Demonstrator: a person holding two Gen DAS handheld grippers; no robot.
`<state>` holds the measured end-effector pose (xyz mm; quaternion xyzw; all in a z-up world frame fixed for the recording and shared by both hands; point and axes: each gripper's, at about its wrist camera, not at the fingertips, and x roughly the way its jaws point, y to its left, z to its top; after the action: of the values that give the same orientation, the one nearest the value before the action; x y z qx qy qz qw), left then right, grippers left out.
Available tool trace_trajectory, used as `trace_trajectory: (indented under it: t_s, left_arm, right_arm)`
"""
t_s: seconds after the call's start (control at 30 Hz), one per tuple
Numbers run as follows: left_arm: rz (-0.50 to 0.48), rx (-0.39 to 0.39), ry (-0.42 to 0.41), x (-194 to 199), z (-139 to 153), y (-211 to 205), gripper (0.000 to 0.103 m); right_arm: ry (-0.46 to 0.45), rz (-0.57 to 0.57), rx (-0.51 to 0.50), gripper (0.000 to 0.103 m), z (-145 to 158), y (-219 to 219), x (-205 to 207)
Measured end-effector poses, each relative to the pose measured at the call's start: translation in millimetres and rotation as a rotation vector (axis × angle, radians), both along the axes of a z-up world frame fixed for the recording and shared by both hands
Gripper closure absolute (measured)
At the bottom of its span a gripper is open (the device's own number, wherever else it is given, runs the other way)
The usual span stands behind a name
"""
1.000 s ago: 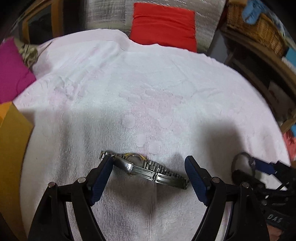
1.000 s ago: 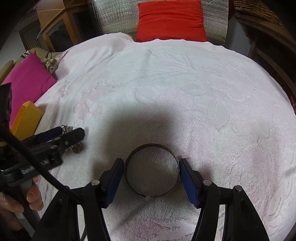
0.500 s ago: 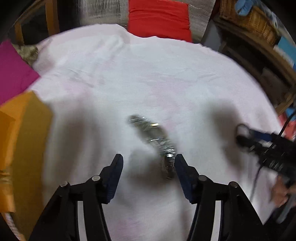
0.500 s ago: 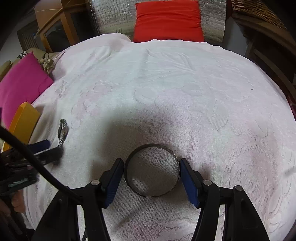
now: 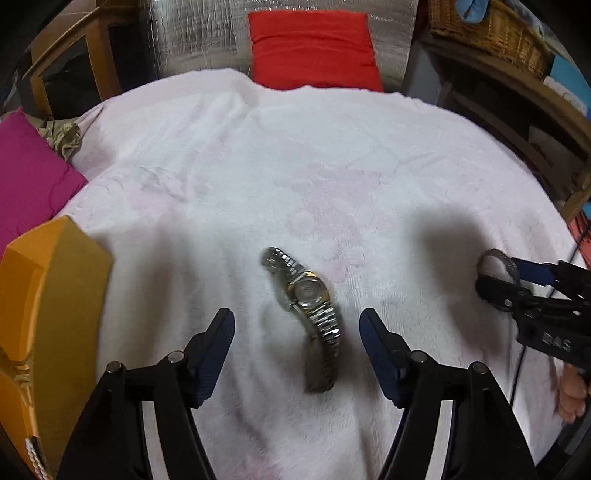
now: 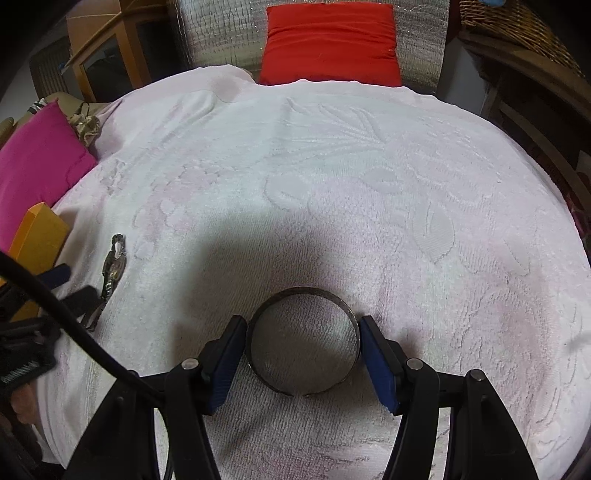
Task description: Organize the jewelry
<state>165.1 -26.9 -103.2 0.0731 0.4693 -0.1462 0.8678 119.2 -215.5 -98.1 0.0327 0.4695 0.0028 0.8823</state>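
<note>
A silver watch [image 5: 308,306] with a gold-rimmed face lies lengthwise on the pale pink towel [image 5: 295,166], between the tips of my left gripper [image 5: 297,332]. That gripper is open and touches nothing. The watch also shows at the left of the right wrist view [image 6: 112,264]. My right gripper [image 6: 303,347] is shut on a dark metal bangle [image 6: 304,345], its blue pads against both sides of the ring, low over the towel. The right gripper and the bangle's edge [image 5: 496,260] show at the right of the left wrist view.
An orange box [image 5: 44,314] stands at the left edge of the towel, also seen in the right wrist view [image 6: 37,240]. A magenta cushion [image 5: 26,173] lies behind it. A red cushion [image 5: 314,48] sits at the far end. Wooden furniture and a wicker basket [image 5: 487,33] line the right side.
My left gripper has pulled back and turned left, so the watch now lies lengthwise between narrower jaws and the orange box has come into view. The right gripper has held still on the bangle.
</note>
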Motion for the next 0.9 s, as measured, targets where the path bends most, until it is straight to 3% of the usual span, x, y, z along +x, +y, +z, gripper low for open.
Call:
trace_trajectory:
  t_s: [0.13, 0.23, 0.33, 0.47, 0.67, 0.8, 0.9]
  left_arm:
    - [0.072, -0.065, 0.045, 11.4, -10.8, 5.0, 0.033]
    - [0.084, -0.144, 0.067, 15.4, -12.3, 11.0, 0.054]
    - [0.065, -0.141, 0.063, 12.5, -10.7, 9.4, 0.061]
    - [0.061, -0.156, 0.076, 8.9, -7.2, 16.3, 0.062]
    - [0.12, -0.097, 0.086, 11.5, -9.2, 47.1, 0.062]
    - [0.141, 0.002, 0.03, 7.5, -2.2, 53.2, 0.062]
    - [0.128, -0.011, 0.024, 8.3, -0.8, 52.5, 0.062]
  right_arm:
    - [-0.008, 0.011, 0.002, 0.038, -0.4, -0.3, -1.8]
    - [-0.011, 0.023, 0.005, 0.038, -0.1, -0.3, -4.0]
    - [-0.011, 0.031, 0.011, 0.038, 0.0, -1.4, -5.3]
    - [-0.009, 0.033, 0.014, 0.038, 0.2, -2.7, -6.2]
    - [-0.006, 0.022, 0.006, 0.038, 0.8, 0.0, -5.5]
    - [-0.004, 0.011, 0.002, 0.038, 0.5, 0.5, -4.6]
    - [-0.004, 0.006, -0.002, 0.038, -0.1, 0.9, -3.7]
